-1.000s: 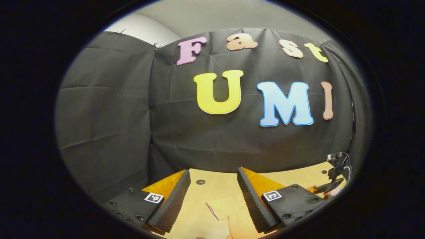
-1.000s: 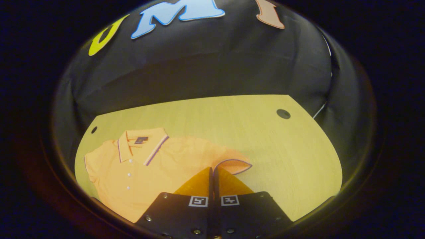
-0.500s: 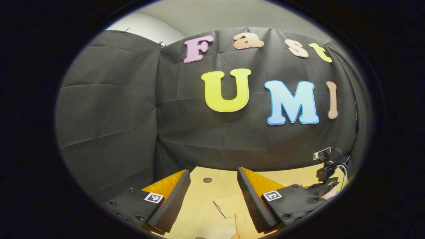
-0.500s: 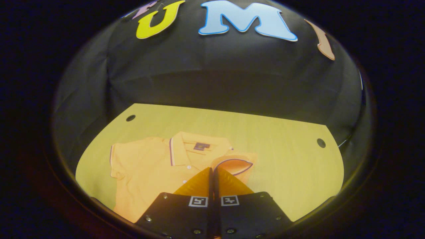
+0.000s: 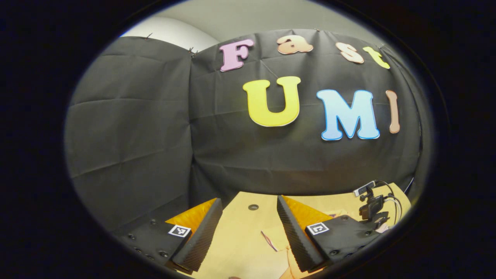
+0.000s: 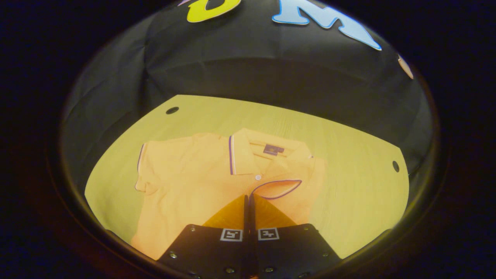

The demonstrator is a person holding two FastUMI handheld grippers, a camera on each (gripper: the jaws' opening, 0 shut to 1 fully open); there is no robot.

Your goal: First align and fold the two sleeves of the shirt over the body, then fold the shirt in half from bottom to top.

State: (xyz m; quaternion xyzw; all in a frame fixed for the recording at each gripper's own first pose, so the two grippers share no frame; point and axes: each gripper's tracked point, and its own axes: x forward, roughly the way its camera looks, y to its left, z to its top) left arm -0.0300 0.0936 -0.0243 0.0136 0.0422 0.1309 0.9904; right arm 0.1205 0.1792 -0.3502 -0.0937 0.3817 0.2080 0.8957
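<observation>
Shirt (image 6: pixel 193 182): lies flat on the table (image 6: pixel 348 162), collar (image 6: pixel 267 153) toward the booth wall (image 6: pixel 252 73).
Far sleeve (image 6: pixel 147 170): spread out at the shirt's left edge in the right gripper view.
Near sleeve (image 6: pixel 277 188): folded over the shirt's body, just below the collar, at the tips of the right gripper (image 6: pixel 248 199).
Left gripper (image 5: pixel 248 217): over the table, before the wall.
Table holes (image 6: pixel 395 166): near the table's corners.

L gripper (image 5: pixel 248 217) jaws wide apart over table (image 5: pixel 240 248); shirt (image 5: pixel 277 244) edge between; other gripper (image 5: pixel 370 207) far right.
</observation>
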